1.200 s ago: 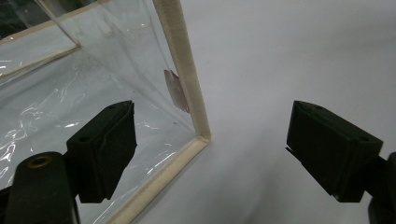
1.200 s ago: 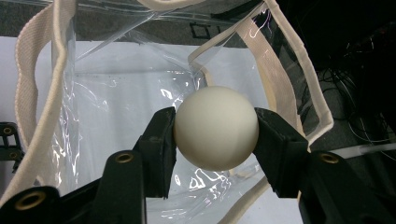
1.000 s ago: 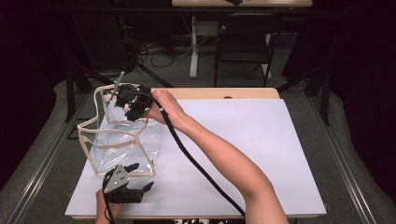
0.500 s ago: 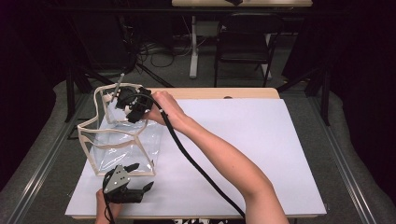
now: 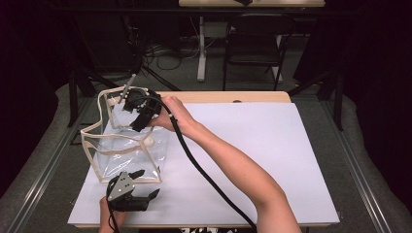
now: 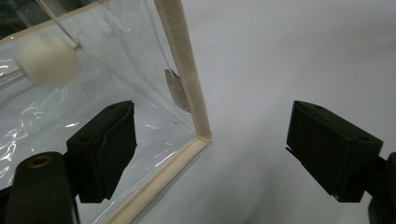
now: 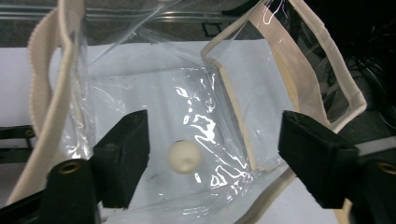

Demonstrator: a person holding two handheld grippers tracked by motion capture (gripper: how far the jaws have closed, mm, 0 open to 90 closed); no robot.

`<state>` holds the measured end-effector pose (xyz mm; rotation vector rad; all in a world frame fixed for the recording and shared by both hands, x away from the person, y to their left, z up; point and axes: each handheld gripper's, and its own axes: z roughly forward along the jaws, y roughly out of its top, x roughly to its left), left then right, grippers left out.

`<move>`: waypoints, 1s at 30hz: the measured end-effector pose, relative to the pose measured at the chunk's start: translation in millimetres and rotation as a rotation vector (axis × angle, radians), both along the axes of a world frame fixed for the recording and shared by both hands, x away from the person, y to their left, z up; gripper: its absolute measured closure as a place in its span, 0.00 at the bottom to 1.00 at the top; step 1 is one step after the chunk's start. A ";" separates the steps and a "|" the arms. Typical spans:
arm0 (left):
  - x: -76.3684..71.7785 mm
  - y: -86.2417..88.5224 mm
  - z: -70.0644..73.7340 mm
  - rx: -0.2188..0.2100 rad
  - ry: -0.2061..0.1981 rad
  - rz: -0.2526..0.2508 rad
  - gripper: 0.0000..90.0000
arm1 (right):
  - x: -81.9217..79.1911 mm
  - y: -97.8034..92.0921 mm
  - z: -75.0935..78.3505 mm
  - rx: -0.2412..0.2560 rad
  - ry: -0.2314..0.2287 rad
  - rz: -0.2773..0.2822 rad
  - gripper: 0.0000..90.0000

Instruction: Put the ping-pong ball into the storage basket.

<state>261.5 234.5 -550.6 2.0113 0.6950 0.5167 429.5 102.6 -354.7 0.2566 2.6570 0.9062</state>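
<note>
Jaws spread wide on the right gripper (image 7: 212,158), empty above the clear bag (image 7: 224,93); a white ball (image 7: 184,157) lies below it inside.

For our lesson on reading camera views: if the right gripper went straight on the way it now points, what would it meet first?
Probably the small white ball. The right gripper, jaws open, points down into the clear bag, and the ball lies on the bag's floor between the jaws' lines. Depth is hard to judge.
</note>
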 end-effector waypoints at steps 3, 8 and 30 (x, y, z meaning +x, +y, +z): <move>0.1 -0.3 0.0 0.000 -0.001 0.000 0.18 | -1.1 -8.2 2.3 0.028 0.000 -0.007 0.17; -0.4 -0.3 -0.1 -0.001 0.000 0.002 0.18 | -2.2 -25.9 7.2 0.077 0.013 -0.012 0.15; 0.5 -1.4 -0.4 0.006 0.003 0.000 0.18 | -3.7 -92.7 0.6 0.107 0.013 -0.086 0.06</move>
